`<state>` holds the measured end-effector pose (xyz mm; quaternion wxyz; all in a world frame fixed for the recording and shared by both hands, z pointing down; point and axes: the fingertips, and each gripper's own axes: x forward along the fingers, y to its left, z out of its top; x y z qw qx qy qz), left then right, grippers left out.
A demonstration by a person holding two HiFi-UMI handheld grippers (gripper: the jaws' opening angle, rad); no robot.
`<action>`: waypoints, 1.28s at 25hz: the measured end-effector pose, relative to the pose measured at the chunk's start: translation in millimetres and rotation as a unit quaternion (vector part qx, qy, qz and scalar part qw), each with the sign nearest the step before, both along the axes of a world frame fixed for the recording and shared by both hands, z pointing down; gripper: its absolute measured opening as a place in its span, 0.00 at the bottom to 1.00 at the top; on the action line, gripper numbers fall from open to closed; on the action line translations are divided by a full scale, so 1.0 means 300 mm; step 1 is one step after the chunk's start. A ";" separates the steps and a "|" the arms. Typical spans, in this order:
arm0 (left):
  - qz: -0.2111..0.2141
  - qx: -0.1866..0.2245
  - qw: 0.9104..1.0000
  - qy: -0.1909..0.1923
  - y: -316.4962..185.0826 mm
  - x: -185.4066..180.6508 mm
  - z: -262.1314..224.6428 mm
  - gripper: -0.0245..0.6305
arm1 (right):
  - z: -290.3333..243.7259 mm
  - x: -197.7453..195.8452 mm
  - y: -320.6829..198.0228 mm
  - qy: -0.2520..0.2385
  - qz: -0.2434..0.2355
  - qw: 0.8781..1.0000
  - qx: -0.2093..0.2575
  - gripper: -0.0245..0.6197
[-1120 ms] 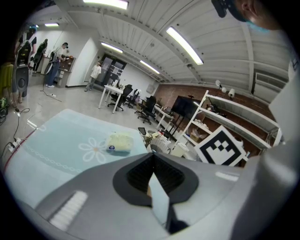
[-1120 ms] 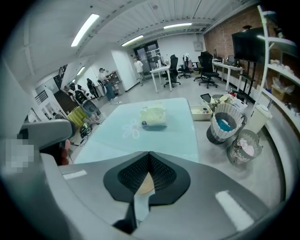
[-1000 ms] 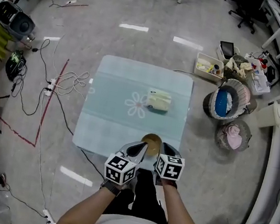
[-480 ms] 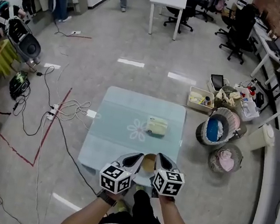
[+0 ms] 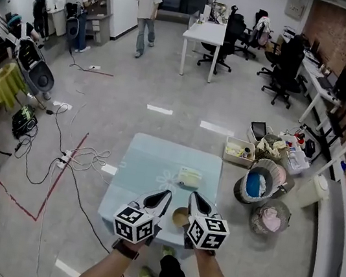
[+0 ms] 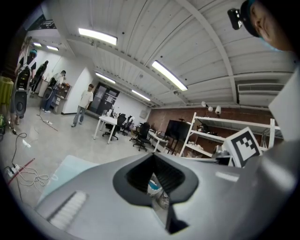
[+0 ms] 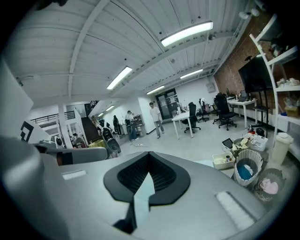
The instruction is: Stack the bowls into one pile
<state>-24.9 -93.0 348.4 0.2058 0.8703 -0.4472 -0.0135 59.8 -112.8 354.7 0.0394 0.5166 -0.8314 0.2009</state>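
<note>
A tan bowl (image 5: 179,216) sits near the front edge of the pale blue table (image 5: 147,176) in the head view. It lies between my two grippers. A pale yellow object (image 5: 189,177) lies further back on the table, near a flower print; I cannot tell what it is. My left gripper (image 5: 164,197) and right gripper (image 5: 193,198) are held side by side above the table's near edge, both shut with nothing in them. The left gripper (image 6: 154,156) and right gripper (image 7: 149,154) point out over the room in their own views, where the bowl is hidden.
Two round baskets (image 5: 255,181) (image 5: 268,218) and a box of small items (image 5: 239,151) stand on the floor right of the table. Cables and a power strip (image 5: 68,156) lie to its left. A person (image 5: 146,5), a white desk (image 5: 206,35) and office chairs are far behind.
The head view has tilted up, so the table looks smaller and further off and more of the room shows. Both grippers stay shut beside the tan bowl.
</note>
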 end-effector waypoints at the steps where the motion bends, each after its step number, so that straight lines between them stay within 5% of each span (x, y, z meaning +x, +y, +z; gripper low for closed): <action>1: -0.003 0.007 1.000 0.000 0.001 -0.010 -0.031 0.05 | -0.032 -0.004 0.003 -0.003 -0.001 1.000 0.009 0.05; 15: -0.018 0.087 0.996 0.001 0.081 -0.110 -0.355 0.05 | -0.373 -0.096 0.089 -0.028 -0.029 0.994 0.102 0.05; 32: -0.033 0.122 0.992 -0.009 0.169 -0.159 -0.486 0.05 | -0.482 -0.143 0.175 -0.026 -0.050 0.990 0.128 0.05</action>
